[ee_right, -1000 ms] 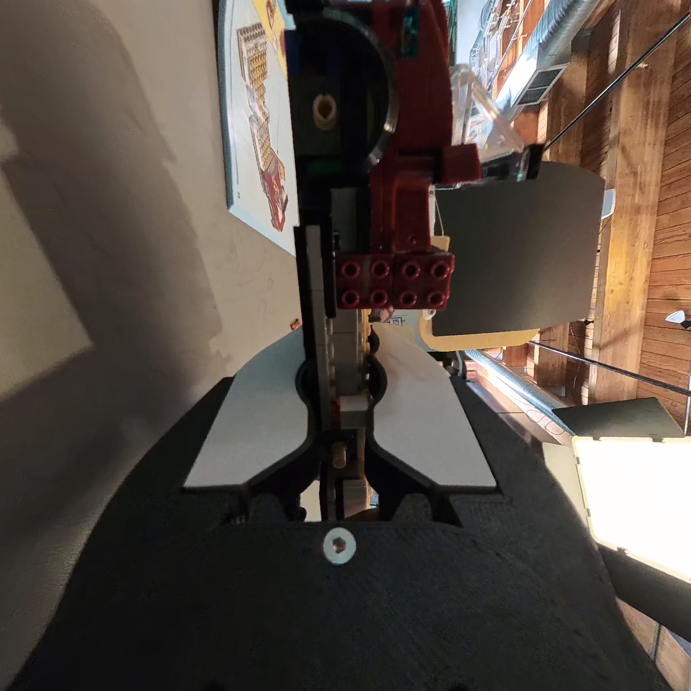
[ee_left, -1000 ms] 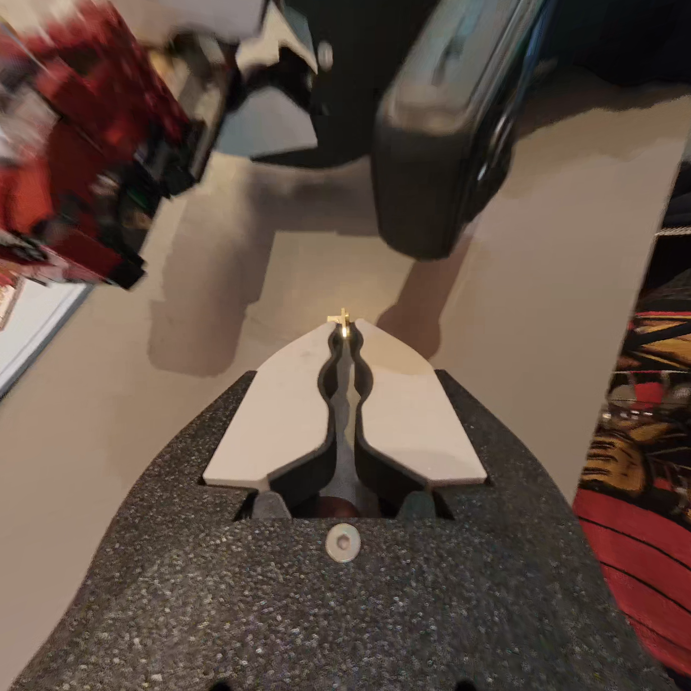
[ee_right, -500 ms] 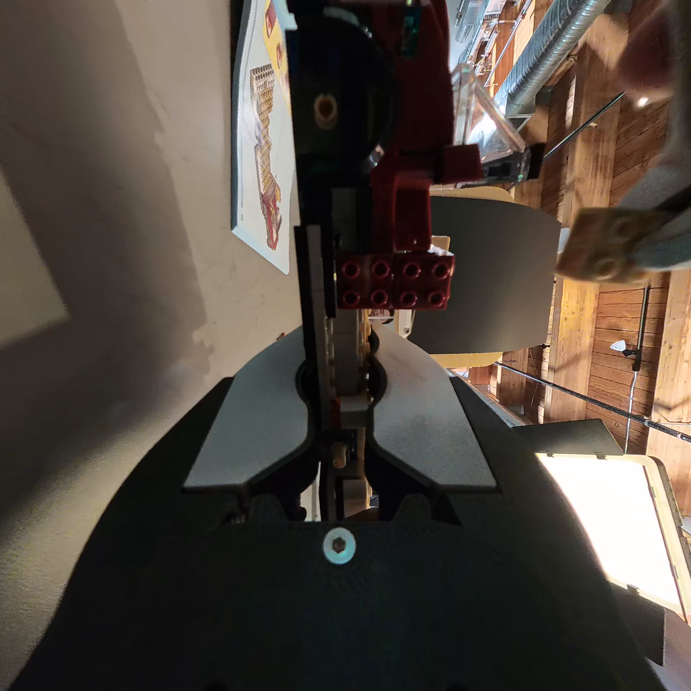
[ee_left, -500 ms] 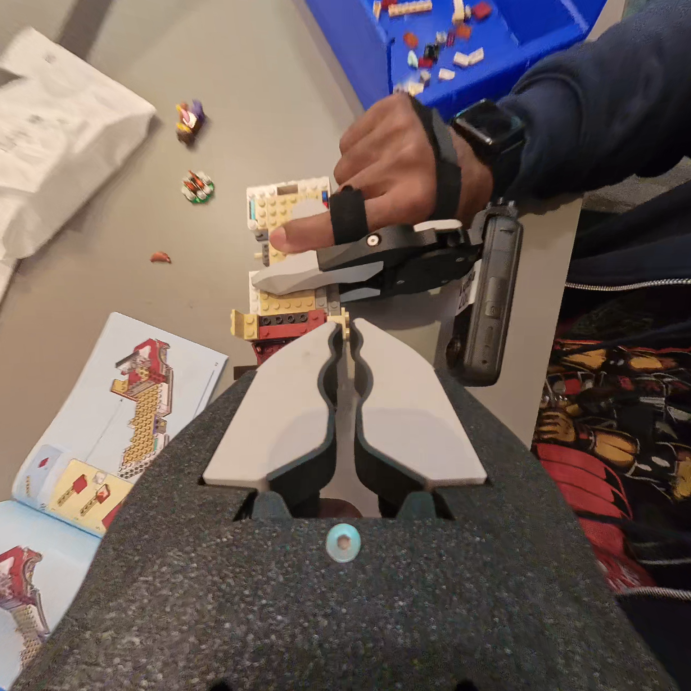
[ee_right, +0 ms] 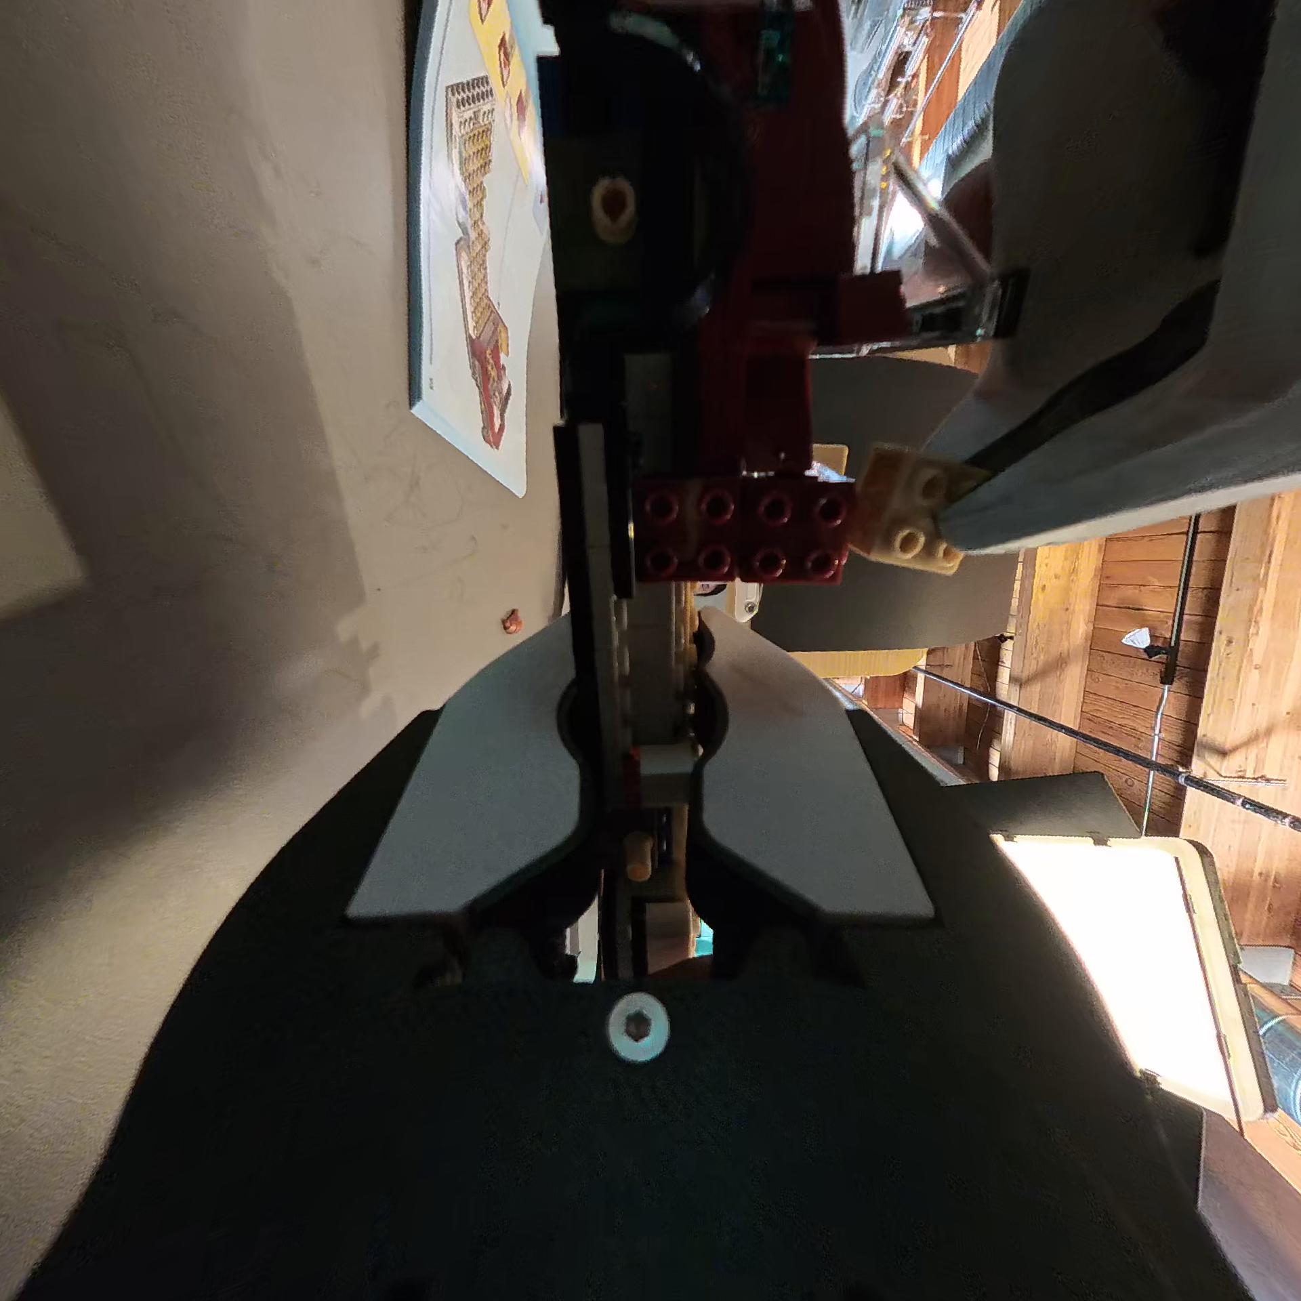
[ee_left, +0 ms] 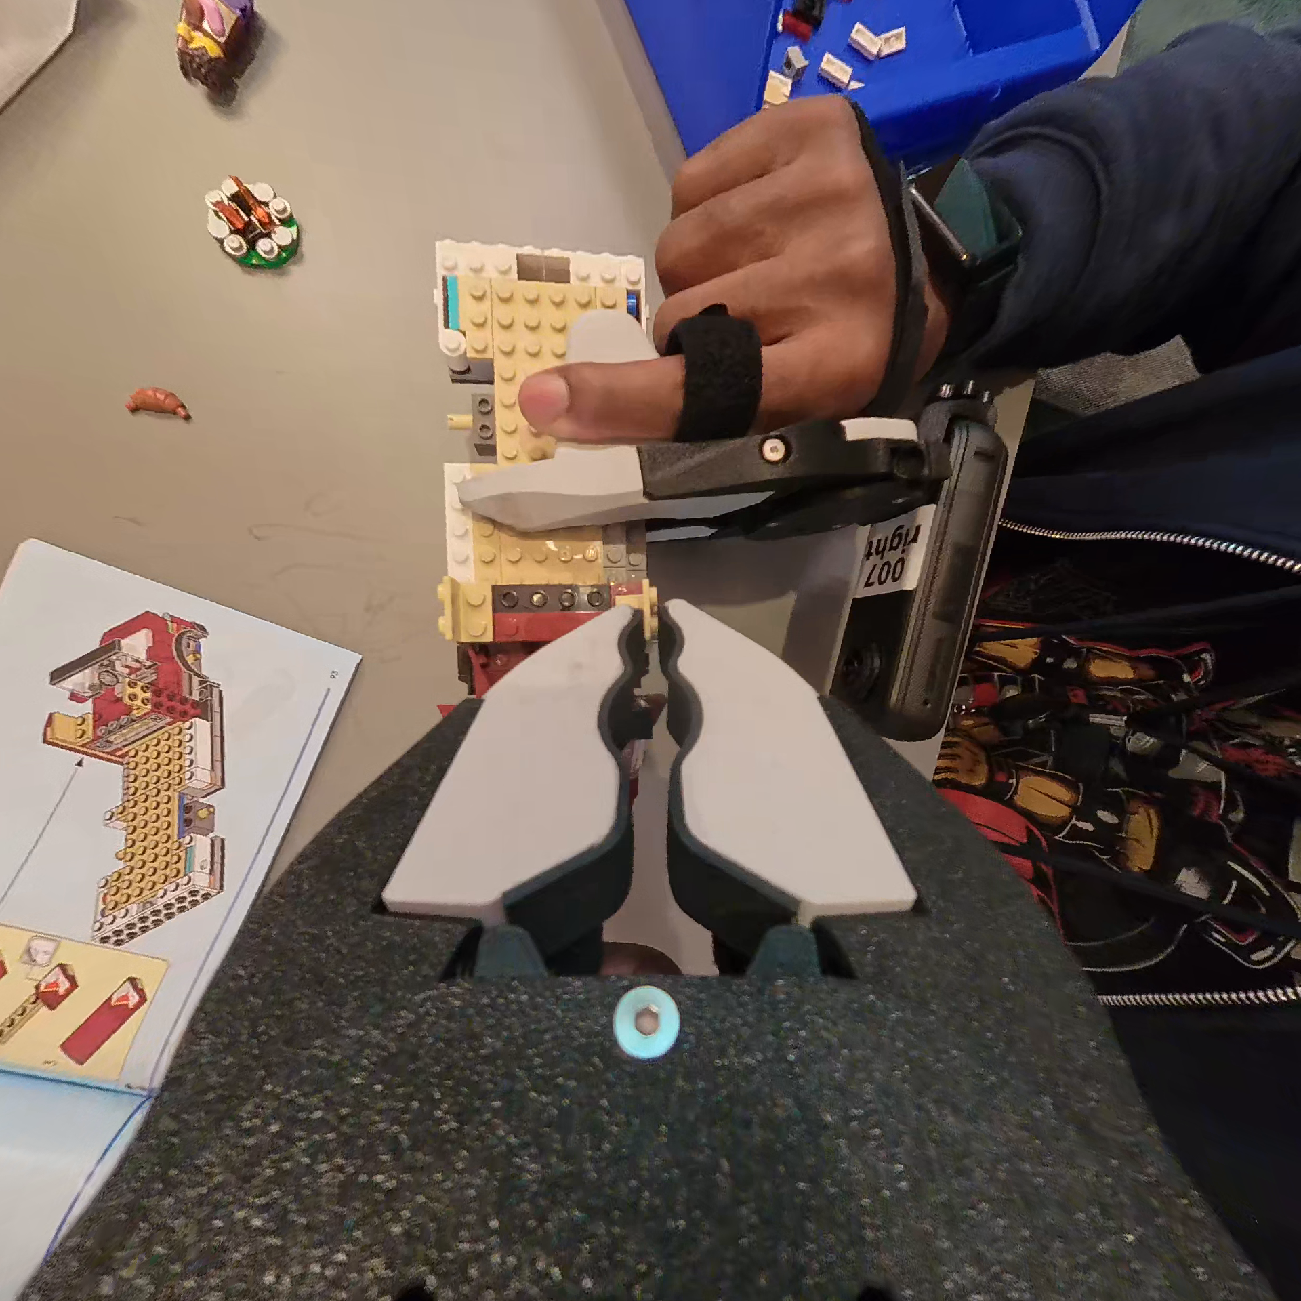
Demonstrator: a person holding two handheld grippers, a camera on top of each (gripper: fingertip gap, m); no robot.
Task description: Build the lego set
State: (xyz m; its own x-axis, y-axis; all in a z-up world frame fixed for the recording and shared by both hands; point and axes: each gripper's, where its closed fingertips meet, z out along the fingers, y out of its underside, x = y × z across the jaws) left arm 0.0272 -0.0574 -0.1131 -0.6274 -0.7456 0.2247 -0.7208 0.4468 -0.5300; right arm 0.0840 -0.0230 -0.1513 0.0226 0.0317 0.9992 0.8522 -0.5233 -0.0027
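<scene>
My left gripper (ee_left: pixel 651 619) is shut on a small tan brick (ee_left: pixel 646 607). It holds the brick against the right end of the model's dark red row. My right gripper (ee_right: pixel 633 626) is shut on the brick model (ee_right: pixel 739 535), seen edge-on, with dark red studded blocks ahead of the fingertips. In the left wrist view the model (ee_left: pixel 535 310) is a tan, white and red plate build, held above the grey table by the right gripper (ee_left: pixel 528 415) and a hand. In the right wrist view the left gripper (ee_right: pixel 971 493) brings the tan brick (ee_right: pixel 908 517) to the corner of the red blocks.
An open instruction booklet (ee_left: pixel 162 774) lies on the table at the left. A blue bin (ee_left: pixel 711 70) of loose pieces stands behind the hand. A small round build (ee_left: pixel 252 225), a figure (ee_left: pixel 211 42) and a brown piece (ee_left: pixel 156 403) lie on the table. My right fingertips sit around 8 cm from my left ones. From my right tips it is roughly 15 cm to the brown piece (ee_left: pixel 156 403); from my left, 20 cm.
My left gripper swung from the bare table to the model and closed in on it, carrying the tan brick to the red blocks. My right gripper kept its grip on the model, hardly moving.
</scene>
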